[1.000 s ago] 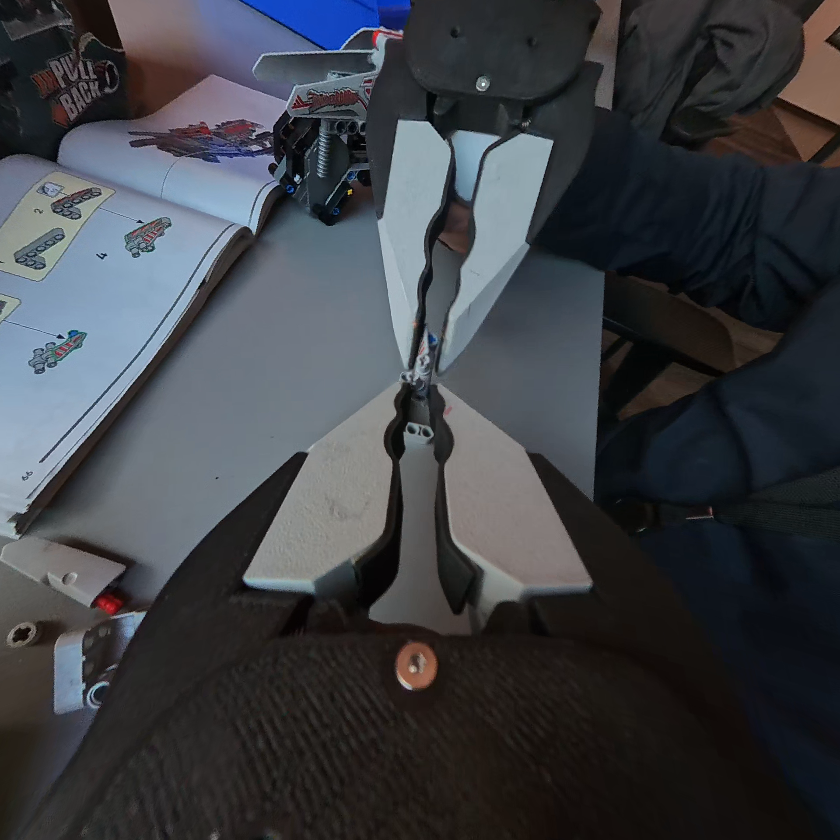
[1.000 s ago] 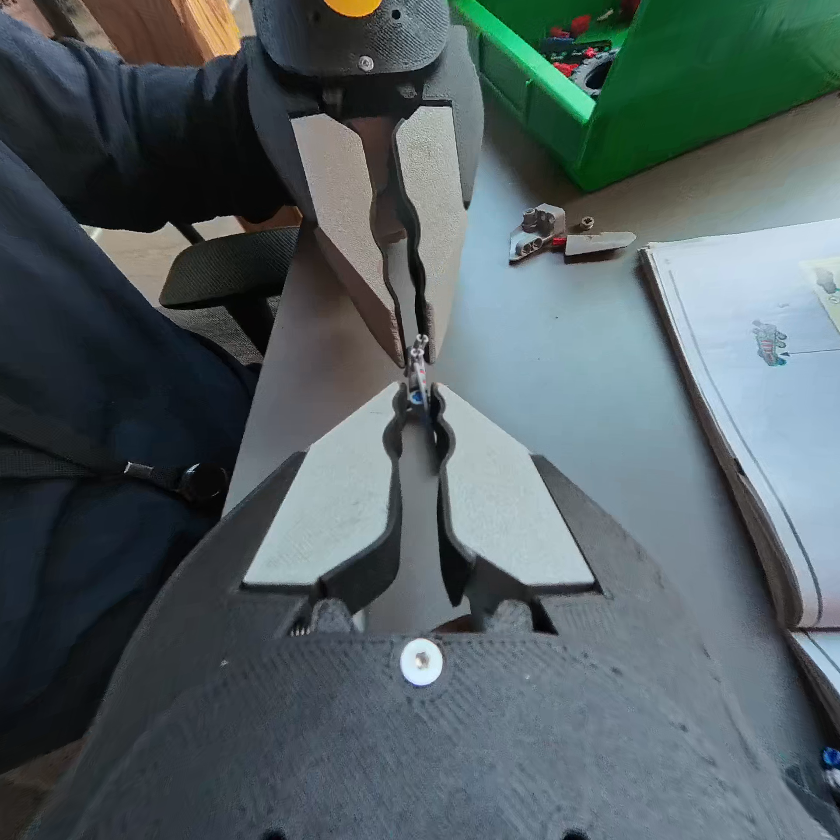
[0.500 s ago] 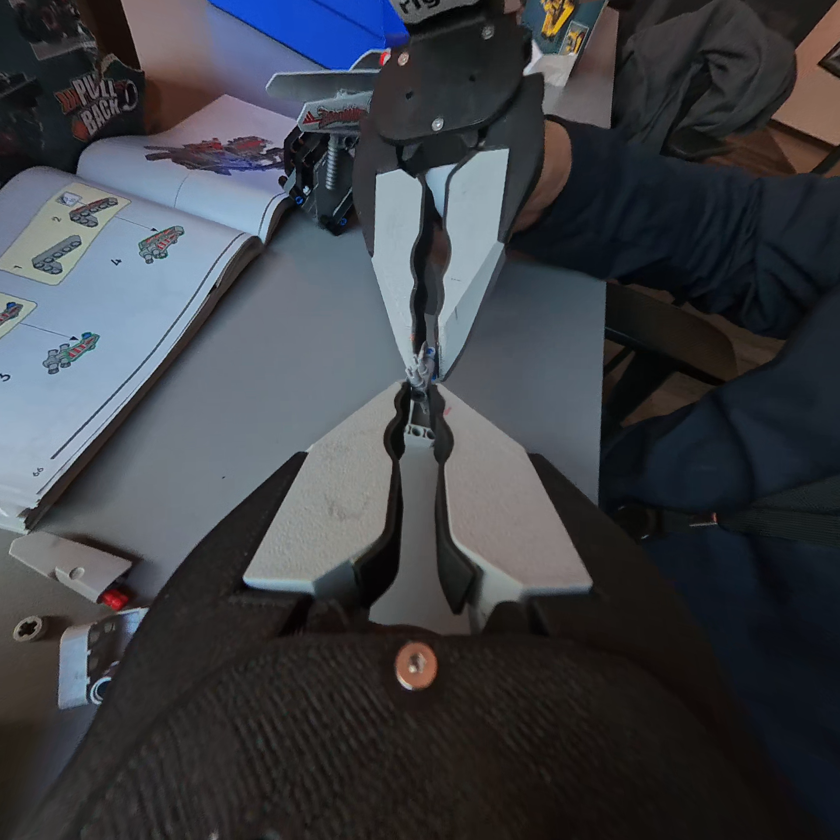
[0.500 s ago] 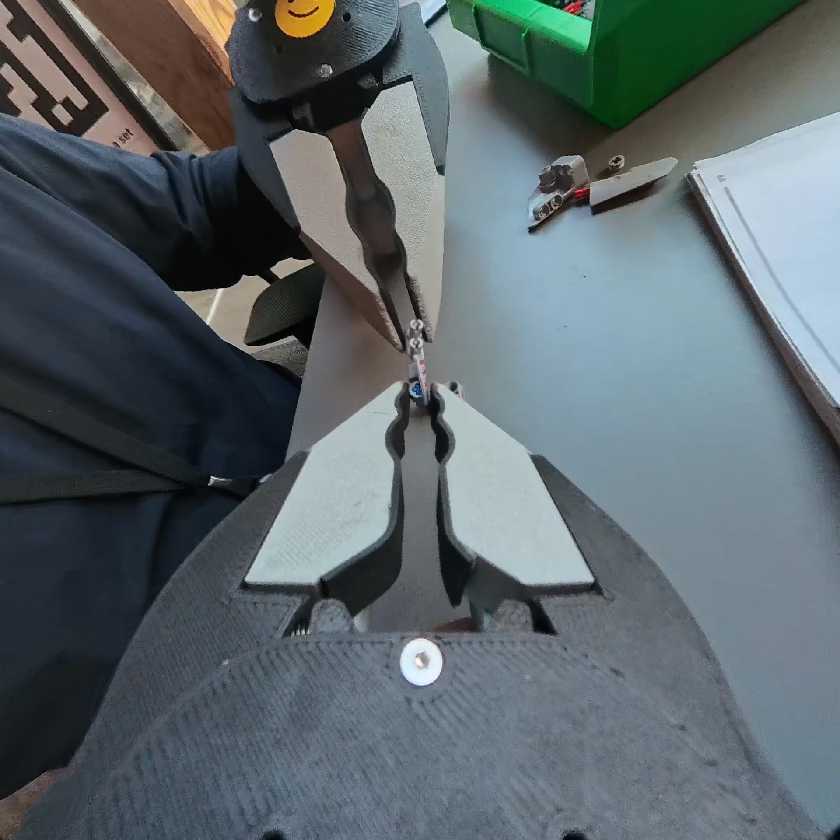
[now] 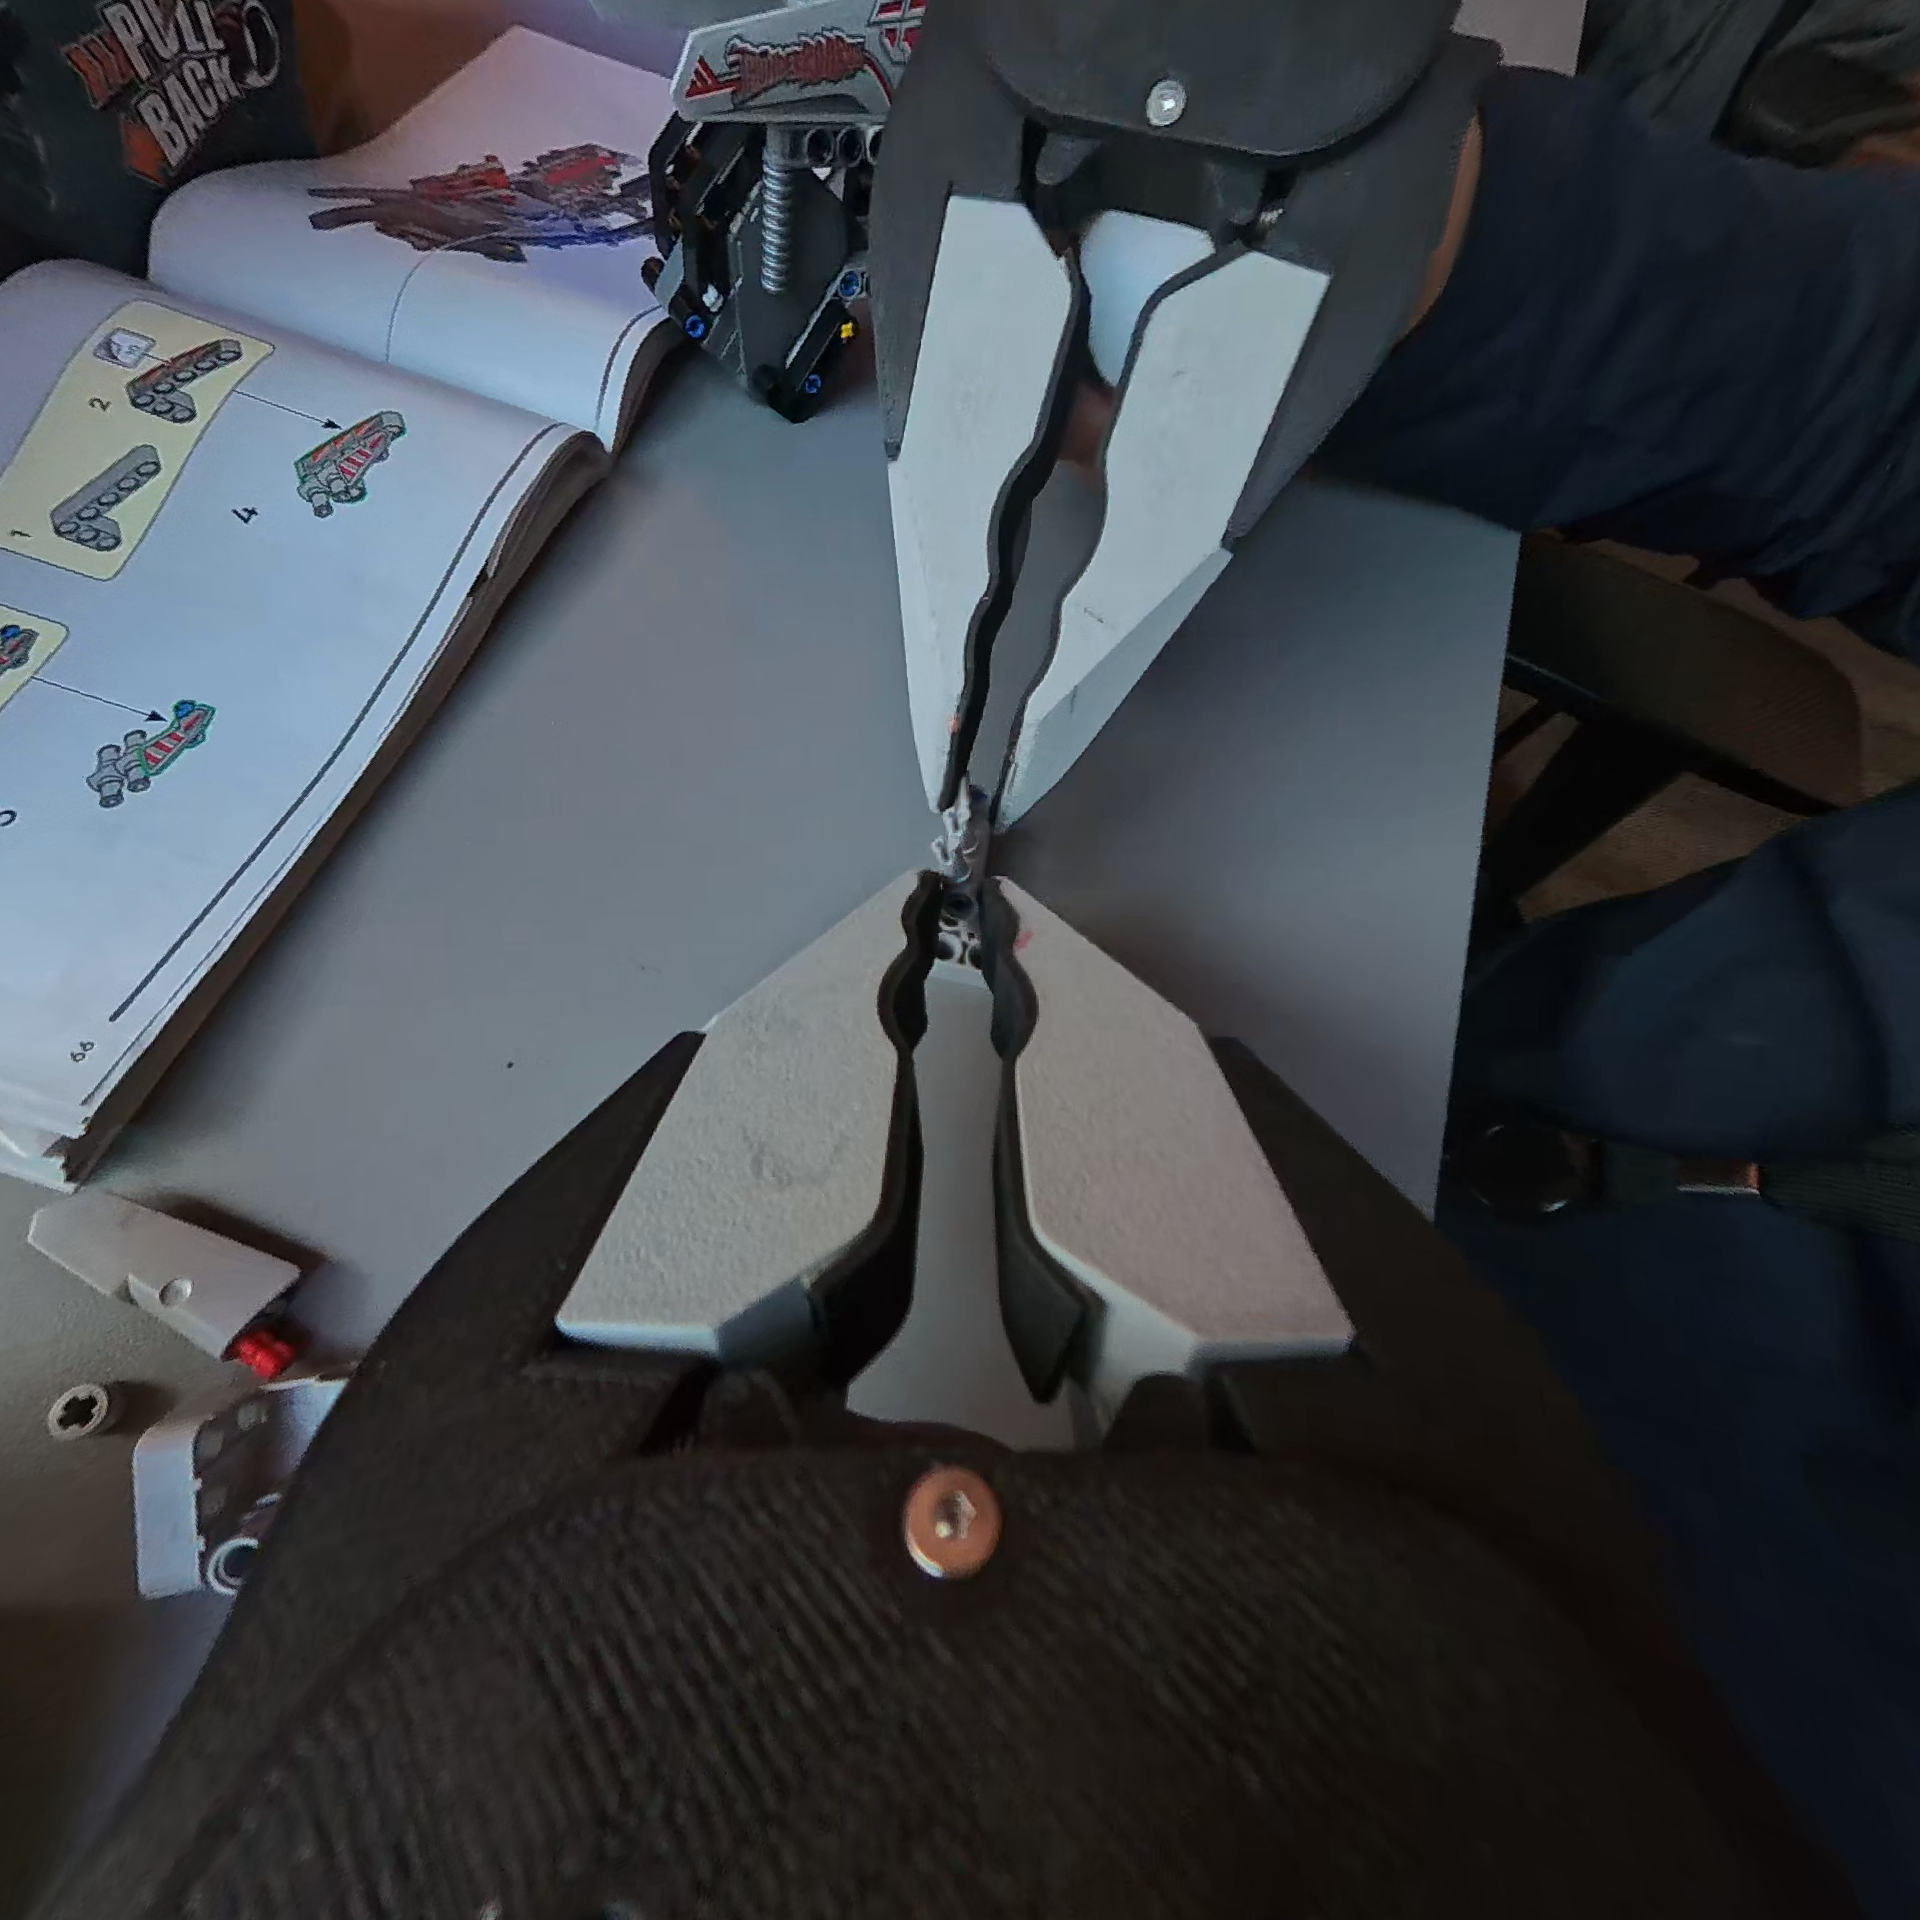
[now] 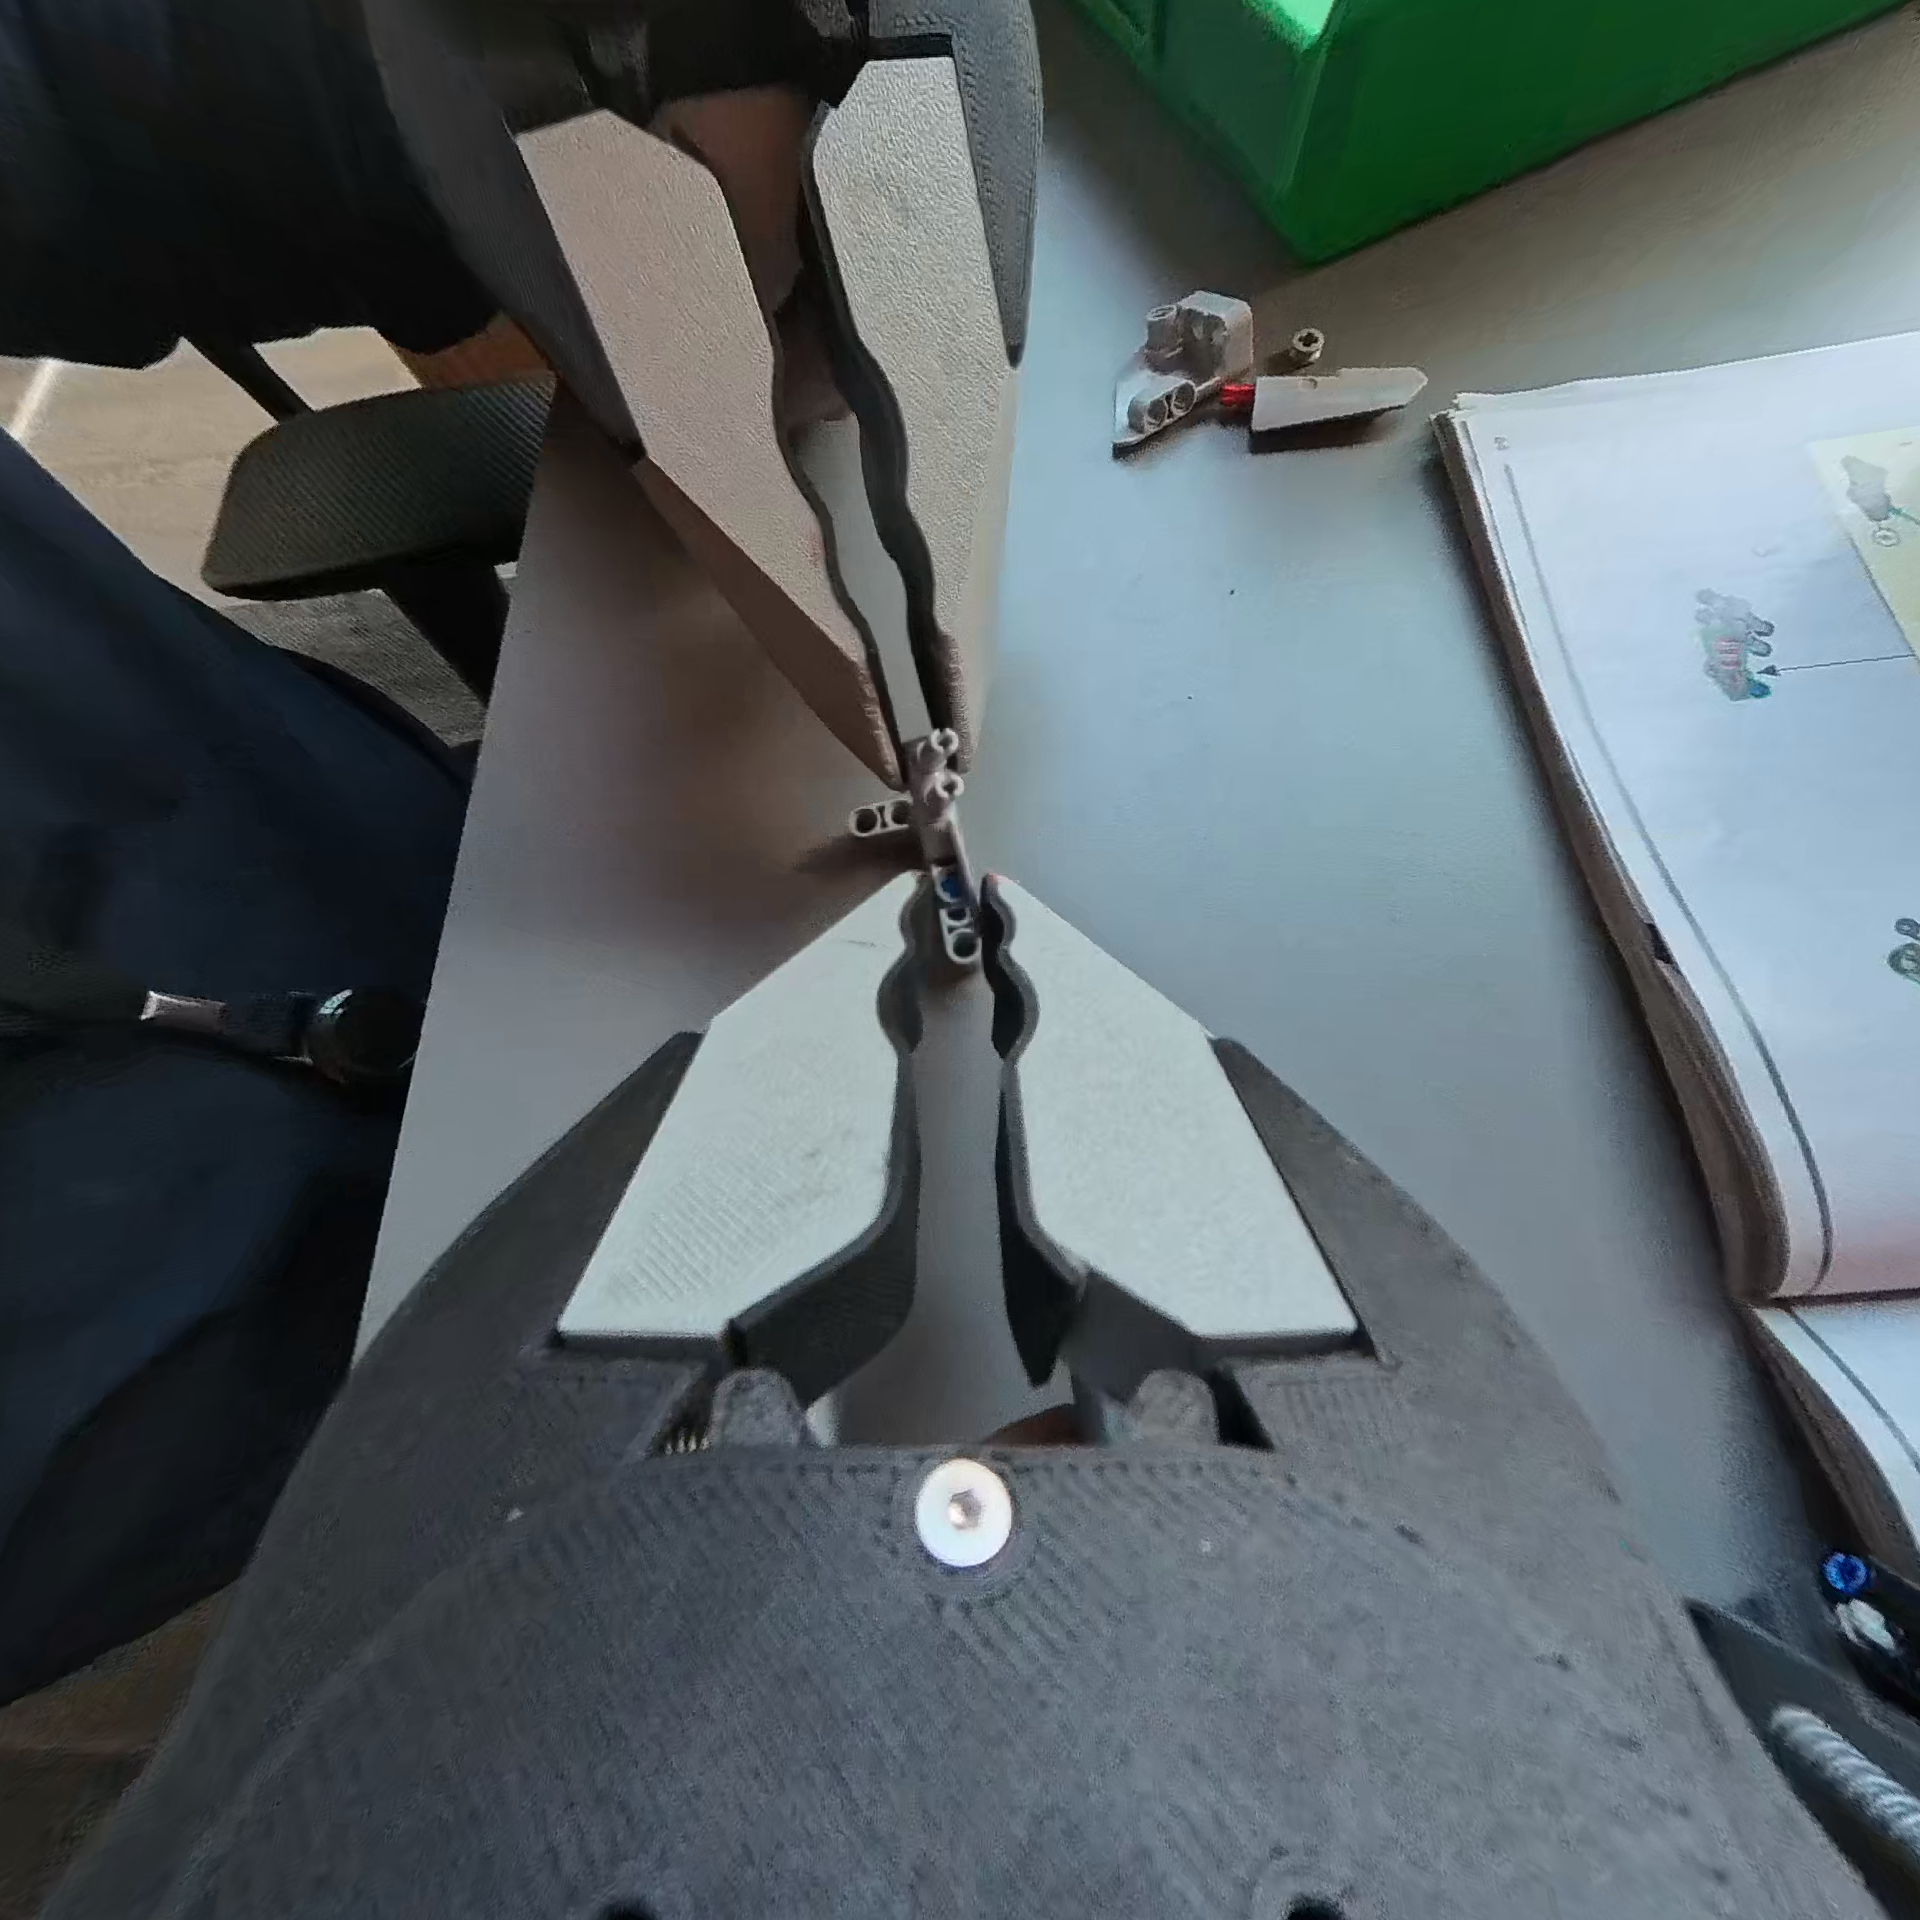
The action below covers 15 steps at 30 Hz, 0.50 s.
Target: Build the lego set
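Two grippers meet tip to tip over the table (image 5: 644, 831).

The left gripper (image 5: 961, 894) and right gripper (image 6: 956, 894) each pinch an end of one small grey lego piece (image 6: 940, 800), held above the table edge near the manual (image 5: 260, 623).

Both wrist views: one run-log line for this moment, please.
left gripper: shut on grey beam | right gripper: shut on grey beam assembly | tips meeting above table | phase: joining
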### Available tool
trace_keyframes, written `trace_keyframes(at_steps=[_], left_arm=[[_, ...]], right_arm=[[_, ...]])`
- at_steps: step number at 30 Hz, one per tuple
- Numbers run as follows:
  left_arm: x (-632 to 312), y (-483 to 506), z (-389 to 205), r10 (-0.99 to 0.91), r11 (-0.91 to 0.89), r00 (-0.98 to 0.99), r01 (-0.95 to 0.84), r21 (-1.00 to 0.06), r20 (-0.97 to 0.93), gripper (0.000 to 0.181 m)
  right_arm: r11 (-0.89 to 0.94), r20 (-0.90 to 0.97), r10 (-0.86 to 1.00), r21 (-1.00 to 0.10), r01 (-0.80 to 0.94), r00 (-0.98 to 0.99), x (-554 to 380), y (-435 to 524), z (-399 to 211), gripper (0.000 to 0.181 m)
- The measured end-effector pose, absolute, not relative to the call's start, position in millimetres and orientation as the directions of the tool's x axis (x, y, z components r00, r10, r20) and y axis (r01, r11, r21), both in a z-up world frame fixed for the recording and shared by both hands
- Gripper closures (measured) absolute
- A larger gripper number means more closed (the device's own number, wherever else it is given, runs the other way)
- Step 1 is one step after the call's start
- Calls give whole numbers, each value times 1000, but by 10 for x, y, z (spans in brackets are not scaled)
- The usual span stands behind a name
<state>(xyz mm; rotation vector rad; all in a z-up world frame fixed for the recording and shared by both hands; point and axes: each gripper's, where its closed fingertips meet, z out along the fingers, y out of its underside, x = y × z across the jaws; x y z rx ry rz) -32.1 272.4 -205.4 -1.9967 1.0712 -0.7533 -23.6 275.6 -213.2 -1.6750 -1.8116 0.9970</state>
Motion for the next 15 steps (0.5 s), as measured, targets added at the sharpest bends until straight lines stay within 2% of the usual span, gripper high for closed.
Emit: trace_keyframes(at_steps=[8,15], left_arm=[[-333,2737,-2117,-860,-380,496,-471,-796,116,175],[-346,2746,-2147,-861,-375,499,-493,-785,98,175]], right_arm=[[103,7,989,-753,650,-148,-236,2763,-2129,177],[140,50,987,-736,663,-153,-239,2767,-2146,177]])
